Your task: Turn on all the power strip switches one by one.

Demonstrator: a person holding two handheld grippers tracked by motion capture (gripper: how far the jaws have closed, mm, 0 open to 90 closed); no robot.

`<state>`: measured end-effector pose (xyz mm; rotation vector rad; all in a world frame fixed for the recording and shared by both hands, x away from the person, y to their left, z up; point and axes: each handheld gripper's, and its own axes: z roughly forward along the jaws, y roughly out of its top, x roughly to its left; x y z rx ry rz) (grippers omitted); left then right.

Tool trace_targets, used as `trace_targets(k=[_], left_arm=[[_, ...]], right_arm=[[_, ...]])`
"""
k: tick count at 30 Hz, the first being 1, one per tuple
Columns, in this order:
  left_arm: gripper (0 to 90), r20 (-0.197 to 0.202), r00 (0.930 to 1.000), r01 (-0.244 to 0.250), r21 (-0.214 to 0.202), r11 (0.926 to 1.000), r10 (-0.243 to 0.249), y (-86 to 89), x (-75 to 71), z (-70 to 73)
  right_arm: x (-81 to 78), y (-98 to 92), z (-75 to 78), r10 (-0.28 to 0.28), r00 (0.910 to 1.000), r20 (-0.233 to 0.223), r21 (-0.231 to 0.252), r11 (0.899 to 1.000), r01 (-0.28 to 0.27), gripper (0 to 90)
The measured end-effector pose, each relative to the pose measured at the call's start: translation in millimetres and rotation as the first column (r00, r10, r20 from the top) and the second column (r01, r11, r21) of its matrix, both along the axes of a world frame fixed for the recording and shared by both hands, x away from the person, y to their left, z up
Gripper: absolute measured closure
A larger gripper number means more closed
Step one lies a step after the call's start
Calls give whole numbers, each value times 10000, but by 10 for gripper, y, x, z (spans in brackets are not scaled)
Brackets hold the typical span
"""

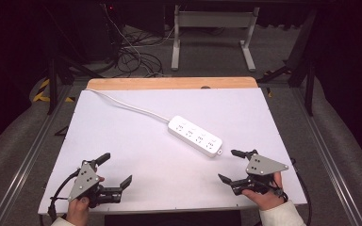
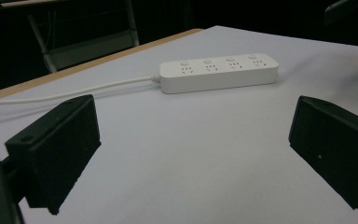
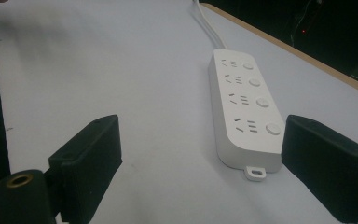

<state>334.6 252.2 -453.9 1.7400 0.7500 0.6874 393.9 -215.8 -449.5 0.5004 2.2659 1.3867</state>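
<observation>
White power strip, white cord; white table, wooden edge.

- One power strip, white, lying on the table.
- Four sockets on it, in a row.
- Four round buttons, one beside each socket.
- One white cord leading from the strip.
- One hanging tab at the strip's end.
- Two grippers: left gripper, right gripper.
- Two black jaws on each, four altogether.
- Two hands, one behind each gripper.
</observation>
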Motion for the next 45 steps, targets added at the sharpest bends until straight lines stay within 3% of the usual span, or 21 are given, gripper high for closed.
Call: trace_targets(k=[10,12,17,21,24,29,31,39,45], left_arm=[[22,67,9997,-238,74,9997,237,8,-1,1],[22,152,9995,-279,243,9993,276,5,-3,3],[22,116,9991,-410,181,9990,408,3,-7,9],[22,32,9988,-481,114,9988,481,17,-2,9],[22,64,9986,-525,116,9986,524,28,4,12],[22,121,9985,-529,106,9985,528,31,0,10],[21,149,9987,-499,159,9986,497,33,-4,15],[21,216,9987,-455,131,9989,452,37,-7,13],[21,187,9987,-485,97,9988,483,31,-8,10]], right_arm=[[-8,8,-2,7,10000,56,-99,10000,-7,127],[-15,17,5,-5,9998,176,-229,9997,9,128],[-34,59,22,122,9995,289,-521,9986,-107,137],[-14,76,54,107,9999,38,-426,9990,-105,172],[7,96,91,203,9994,-264,-438,9988,-214,271],[78,140,181,129,9968,-784,-429,9989,-163,292],[113,160,211,278,9947,-993,-501,9982,-329,370],[197,229,322,241,9934,-1121,-245,9993,-270,416],[308,248,371,198,9902,-1384,-259,9994,-236,501]])
